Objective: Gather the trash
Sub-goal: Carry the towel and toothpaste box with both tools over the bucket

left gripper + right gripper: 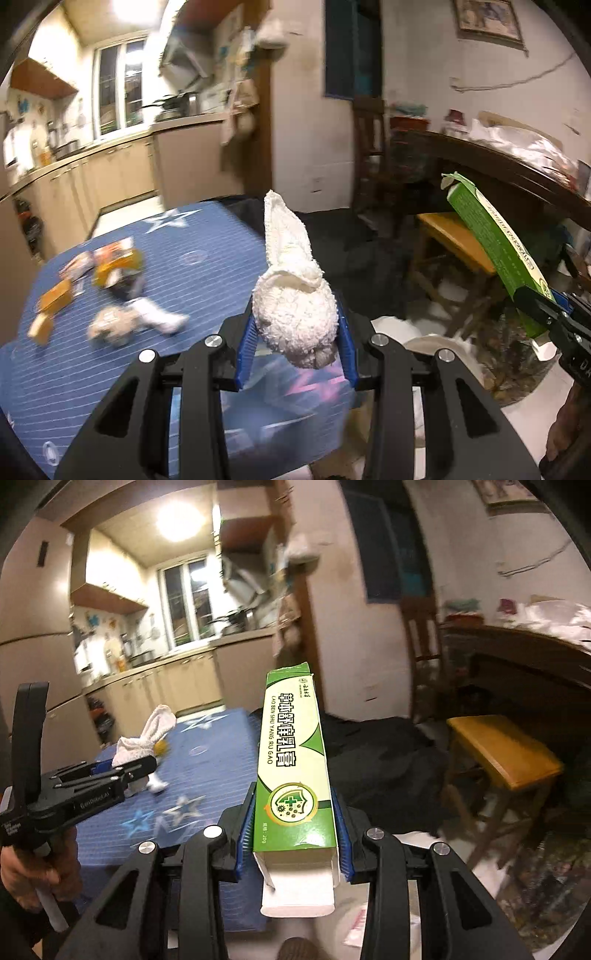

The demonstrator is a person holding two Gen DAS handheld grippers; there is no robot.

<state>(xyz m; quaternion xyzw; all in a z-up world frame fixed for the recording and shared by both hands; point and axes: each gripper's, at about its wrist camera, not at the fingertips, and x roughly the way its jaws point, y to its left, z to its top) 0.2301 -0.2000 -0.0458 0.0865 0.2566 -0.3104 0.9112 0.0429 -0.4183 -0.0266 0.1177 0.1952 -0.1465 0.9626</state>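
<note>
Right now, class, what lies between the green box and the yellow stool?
A heap of black cloth, shown in the right wrist view.

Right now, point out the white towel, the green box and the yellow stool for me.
white towel (295, 317): left wrist view, on its rounded bunched body between the blue pads.
green box (295, 760): right wrist view, on the printed top face.
yellow stool (506, 749): right wrist view, on the seat top.
</note>
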